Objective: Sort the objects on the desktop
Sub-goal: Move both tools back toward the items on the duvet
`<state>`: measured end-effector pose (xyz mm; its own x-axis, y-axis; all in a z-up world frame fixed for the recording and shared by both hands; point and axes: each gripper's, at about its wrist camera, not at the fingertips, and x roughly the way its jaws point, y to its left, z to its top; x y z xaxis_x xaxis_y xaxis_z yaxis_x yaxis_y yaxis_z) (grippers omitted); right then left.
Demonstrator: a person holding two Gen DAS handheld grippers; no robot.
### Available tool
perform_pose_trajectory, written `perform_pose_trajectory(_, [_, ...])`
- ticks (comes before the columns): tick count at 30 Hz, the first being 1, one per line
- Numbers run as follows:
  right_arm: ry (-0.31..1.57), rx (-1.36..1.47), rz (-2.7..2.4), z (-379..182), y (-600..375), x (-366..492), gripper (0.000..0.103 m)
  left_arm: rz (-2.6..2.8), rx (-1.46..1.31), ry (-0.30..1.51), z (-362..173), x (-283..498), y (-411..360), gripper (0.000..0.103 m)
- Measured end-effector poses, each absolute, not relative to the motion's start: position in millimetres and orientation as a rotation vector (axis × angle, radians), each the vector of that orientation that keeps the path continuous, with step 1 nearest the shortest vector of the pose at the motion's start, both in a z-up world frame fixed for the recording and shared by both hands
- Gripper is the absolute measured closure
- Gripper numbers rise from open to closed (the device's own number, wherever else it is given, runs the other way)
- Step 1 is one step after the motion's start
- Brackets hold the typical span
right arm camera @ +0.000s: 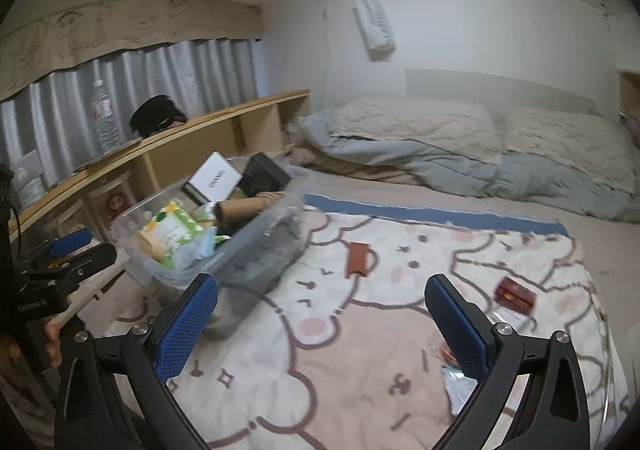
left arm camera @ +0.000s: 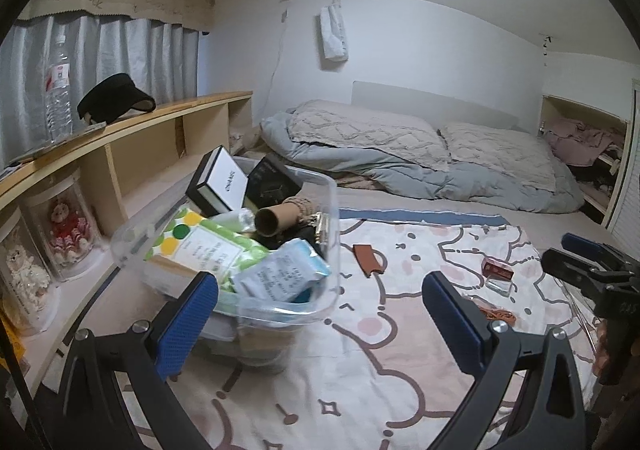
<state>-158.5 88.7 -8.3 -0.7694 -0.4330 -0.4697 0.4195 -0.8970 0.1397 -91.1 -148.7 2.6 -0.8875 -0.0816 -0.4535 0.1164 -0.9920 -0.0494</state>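
While both grippers, left gripper (left arm camera: 320,302) and right gripper (right arm camera: 320,310), gape wide and empty, the heaped clear bin (left arm camera: 326,185) could shed its cardboard tube (left arm camera: 280,215) (perched loosely on top) if I jostle it.

Cream bedsheet (left arm camera: 360,362) printed with pink-cheeked cartoon bears outlined in brown, blue band at its far edge. On the sheet: flat brown leather sleeve (left arm camera: 369,258), dark red small box (left arm camera: 497,268). Beside the sheet, clear plastic bin (left arm camera: 328,290) holds green-and-yellow dotted wipes pack (left arm camera: 196,246), black-and-white box (left arm camera: 218,181).
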Motion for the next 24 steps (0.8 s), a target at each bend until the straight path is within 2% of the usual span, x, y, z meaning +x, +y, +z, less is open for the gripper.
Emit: perform_pose_trajectory(24, [-0.094,0.728,-2.844,-43,200,-148,0.0,-3.024,0.673,0.194,-18,-109,-96,0.0])
